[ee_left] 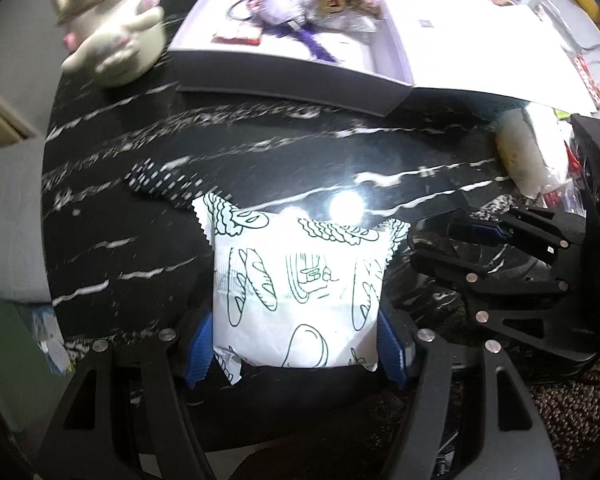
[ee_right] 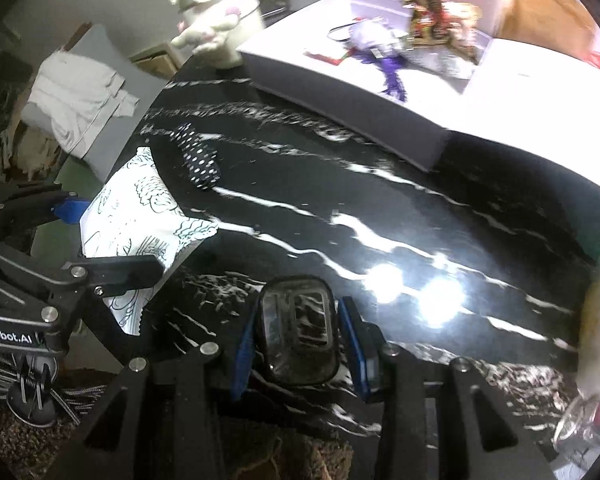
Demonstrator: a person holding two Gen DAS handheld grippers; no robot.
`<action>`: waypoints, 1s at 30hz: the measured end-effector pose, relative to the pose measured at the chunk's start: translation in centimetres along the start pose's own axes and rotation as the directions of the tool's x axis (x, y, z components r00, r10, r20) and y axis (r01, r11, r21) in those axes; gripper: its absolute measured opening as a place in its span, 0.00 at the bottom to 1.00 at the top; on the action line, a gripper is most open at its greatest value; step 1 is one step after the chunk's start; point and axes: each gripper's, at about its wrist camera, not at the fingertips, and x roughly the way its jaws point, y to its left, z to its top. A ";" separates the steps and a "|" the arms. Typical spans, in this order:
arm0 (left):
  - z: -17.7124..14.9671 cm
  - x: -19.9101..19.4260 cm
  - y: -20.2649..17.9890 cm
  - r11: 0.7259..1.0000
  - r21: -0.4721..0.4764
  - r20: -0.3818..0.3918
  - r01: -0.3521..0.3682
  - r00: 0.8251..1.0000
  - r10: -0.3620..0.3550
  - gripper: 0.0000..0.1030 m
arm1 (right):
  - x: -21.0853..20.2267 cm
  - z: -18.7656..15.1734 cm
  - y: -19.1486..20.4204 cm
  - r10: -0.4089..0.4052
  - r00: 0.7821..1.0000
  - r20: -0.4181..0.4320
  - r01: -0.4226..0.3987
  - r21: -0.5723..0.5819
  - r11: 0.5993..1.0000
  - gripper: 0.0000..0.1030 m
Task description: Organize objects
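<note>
My left gripper (ee_left: 296, 354) is shut on a white snack packet with green line drawings (ee_left: 300, 292), held over the near edge of the black marble table (ee_left: 260, 152). The packet also shows in the right wrist view (ee_right: 140, 216). My right gripper (ee_right: 300, 350) is shut on a dark clear plastic case (ee_right: 296, 328), low over the table's near edge. It also shows at the right of the left wrist view (ee_left: 452, 240). An open white box (ee_left: 392, 68) at the table's far side holds a purple tassel charm (ee_left: 284, 12), a red packet and shiny wrappers.
A black polka-dot pouch (ee_left: 160, 182) lies just beyond the packet. A cream character mug (ee_left: 116, 36) stands at the far left. A wrapped white roll (ee_left: 528, 156) lies at the right edge. A grey chair with cloth (ee_right: 80, 92) stands beyond the table's left side.
</note>
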 end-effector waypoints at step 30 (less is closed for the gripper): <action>7.5 -0.3 -5.1 0.974 0.225 0.012 0.036 0.999 -0.039 0.64 | -5.6 1.0 -3.5 -0.158 0.982 0.105 0.141 0.156 0.978 0.38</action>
